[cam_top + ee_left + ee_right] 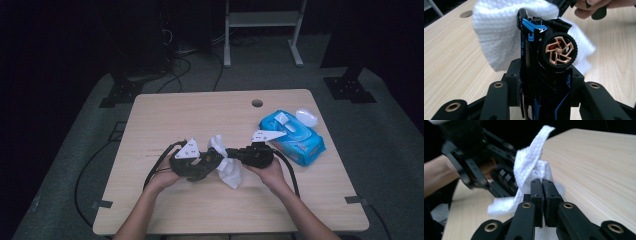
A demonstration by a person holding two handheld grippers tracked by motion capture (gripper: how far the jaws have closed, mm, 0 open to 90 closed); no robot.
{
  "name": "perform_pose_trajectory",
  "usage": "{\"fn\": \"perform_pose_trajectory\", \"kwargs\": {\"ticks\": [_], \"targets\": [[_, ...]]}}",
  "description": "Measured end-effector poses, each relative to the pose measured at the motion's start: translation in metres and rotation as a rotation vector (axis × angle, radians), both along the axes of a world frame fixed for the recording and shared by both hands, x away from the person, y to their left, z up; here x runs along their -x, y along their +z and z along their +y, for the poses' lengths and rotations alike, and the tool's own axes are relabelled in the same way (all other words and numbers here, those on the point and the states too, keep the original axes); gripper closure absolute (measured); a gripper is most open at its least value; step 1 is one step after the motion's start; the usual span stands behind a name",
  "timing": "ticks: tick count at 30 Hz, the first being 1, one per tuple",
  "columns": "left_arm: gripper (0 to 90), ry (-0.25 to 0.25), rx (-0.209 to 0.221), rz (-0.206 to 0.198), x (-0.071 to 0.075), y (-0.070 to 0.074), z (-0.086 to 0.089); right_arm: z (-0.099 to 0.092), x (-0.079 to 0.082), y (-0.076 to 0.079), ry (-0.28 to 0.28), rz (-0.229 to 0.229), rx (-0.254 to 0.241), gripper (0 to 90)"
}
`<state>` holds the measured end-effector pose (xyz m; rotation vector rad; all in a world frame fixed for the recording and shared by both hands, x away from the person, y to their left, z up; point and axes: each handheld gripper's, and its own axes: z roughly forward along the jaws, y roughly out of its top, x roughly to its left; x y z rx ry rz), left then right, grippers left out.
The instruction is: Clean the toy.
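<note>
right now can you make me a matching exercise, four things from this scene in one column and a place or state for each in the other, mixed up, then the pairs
Things:
1. toy car
2. white wipe
3. blue wipes pack
4. round hole

Places or states:
A. lying on the table to the right of both hands
B. clamped in the left claw, bronze wheel showing
C. cut into the tabletop near its far edge
D. pinched in the right claw, draped over the car

Pairs: 1-B, 2-D, 3-A, 4-C
</note>
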<state>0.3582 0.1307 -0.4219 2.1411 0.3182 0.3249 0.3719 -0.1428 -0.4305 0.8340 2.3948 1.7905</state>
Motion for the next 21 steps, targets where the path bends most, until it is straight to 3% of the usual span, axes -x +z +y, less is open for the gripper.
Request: {"fn": "perform_pose_trajectory", "kwargs": {"ticks": [2, 7, 13, 15, 17, 21], "targets": [[57.1, -0.002, 0.004, 0.003, -0.001, 0.0, 0.0, -0.001, -0.001, 0.0, -0.002, 0.01, -0.007, 86.8], [57.1, 0.002, 0.024, 0.001, -0.001, 0.0, 0.0, 0.004, 0.003, 0.011, 0.012, -0.022, -0.02, 86.9], [57.1, 0.012, 0.055, 0.016, -0.003, -0.001, 0.005, 0.0, 0.001, -0.001, -0.004, 0.005, 0.021, 86.9], [57.1, 0.014, 0.05, 0.015, -0.004, -0.001, 0.004, 0.0, 0.001, 0.0, -0.004, 0.01, 0.013, 86.9], [57.0, 0.006, 0.024, 0.002, -0.004, 0.001, 0.001, 0.002, 0.004, 0.006, 0.002, -0.014, 0.004, 86.9], [57.1, 0.014, 0.012, -0.004, -0.005, 0.001, -0.005, 0.006, 0.005, 0.02, 0.02, -0.036, -0.016, 87.0]]}}
